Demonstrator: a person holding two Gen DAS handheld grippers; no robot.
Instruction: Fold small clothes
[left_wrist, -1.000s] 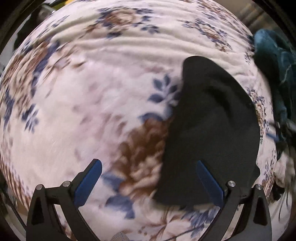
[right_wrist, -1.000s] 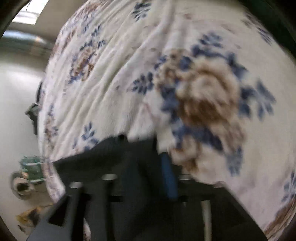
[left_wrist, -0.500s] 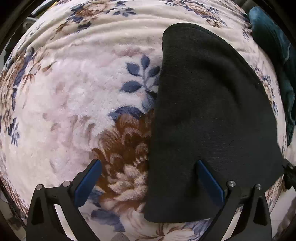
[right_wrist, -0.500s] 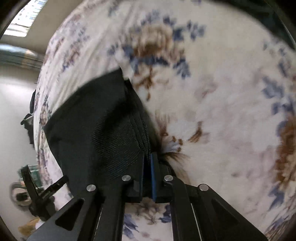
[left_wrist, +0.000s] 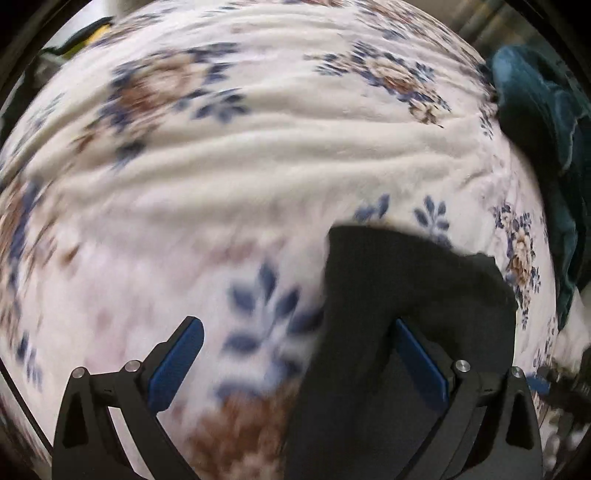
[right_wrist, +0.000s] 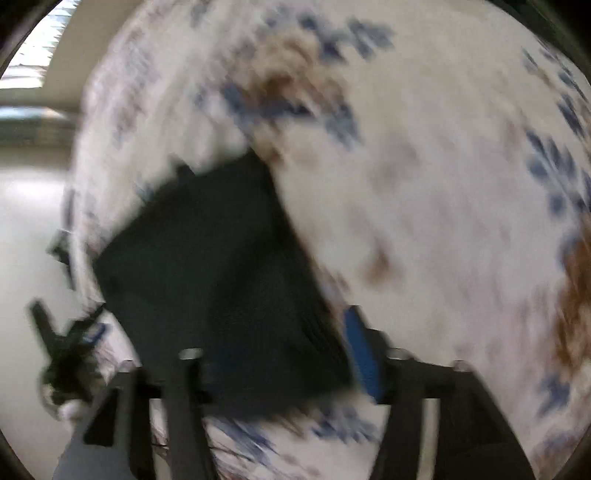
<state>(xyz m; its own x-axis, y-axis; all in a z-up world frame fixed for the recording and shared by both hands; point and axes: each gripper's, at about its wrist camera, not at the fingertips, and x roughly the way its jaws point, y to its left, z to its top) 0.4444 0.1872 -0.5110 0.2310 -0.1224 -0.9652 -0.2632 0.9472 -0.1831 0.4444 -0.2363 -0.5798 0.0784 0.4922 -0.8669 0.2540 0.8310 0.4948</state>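
Note:
A small black garment (left_wrist: 399, 332) lies folded on a floral fleece blanket (left_wrist: 240, 166). My left gripper (left_wrist: 295, 365) is open, with its right finger (left_wrist: 421, 362) over the garment's left part and its left finger over bare blanket. In the blurred right wrist view the same black garment (right_wrist: 221, 280) lies at lower left. My right gripper (right_wrist: 280, 369) is open above its near edge, with the blue pad of its right finger (right_wrist: 362, 354) just beside the cloth.
A dark teal cloth pile (left_wrist: 546, 155) sits at the blanket's right edge. The other gripper (right_wrist: 66, 350) shows at the bed's left edge, with pale floor (right_wrist: 29, 229) beyond. The blanket is wrinkled in ridges.
My right gripper was shut on the garment's edge and has opened and let it go. My left gripper has pulled back, so the garment looks smaller and lower. Both views are motion-blurred.

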